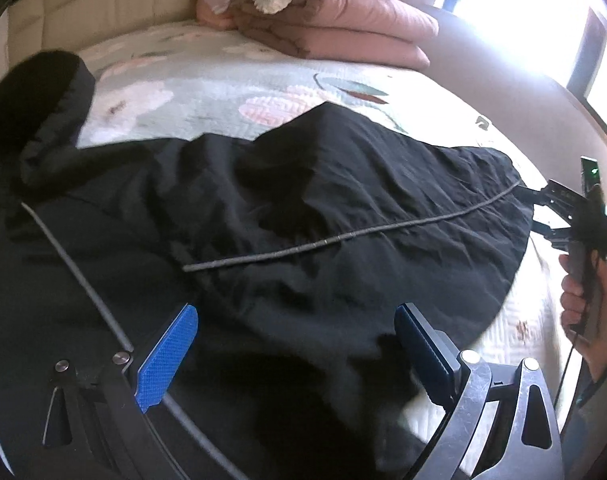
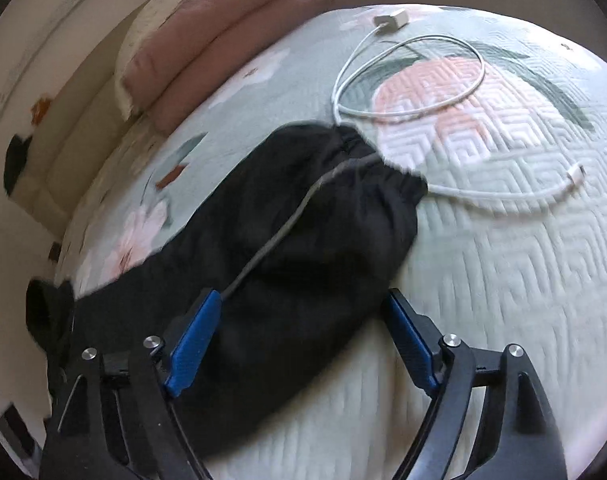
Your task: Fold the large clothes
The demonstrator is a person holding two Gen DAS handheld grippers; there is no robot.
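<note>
A large black jacket (image 1: 287, 208) with a grey piping stripe lies spread on the bed, its hood (image 1: 43, 100) at the far left. My left gripper (image 1: 299, 316) is open just above the jacket's near part. The right gripper (image 1: 543, 208) shows at the sleeve's end on the right. In the right wrist view, my right gripper (image 2: 303, 300) is open over the black sleeve (image 2: 303, 220), whose elastic cuff (image 2: 379, 160) points away from me.
The bed has a floral quilted cover (image 2: 483, 260). Folded pink duvets (image 1: 343, 24) with a cream pillow lie at the headboard. A white charger and cable (image 2: 407, 64) lie beyond the cuff. A bright window (image 1: 523, 12) is at the right.
</note>
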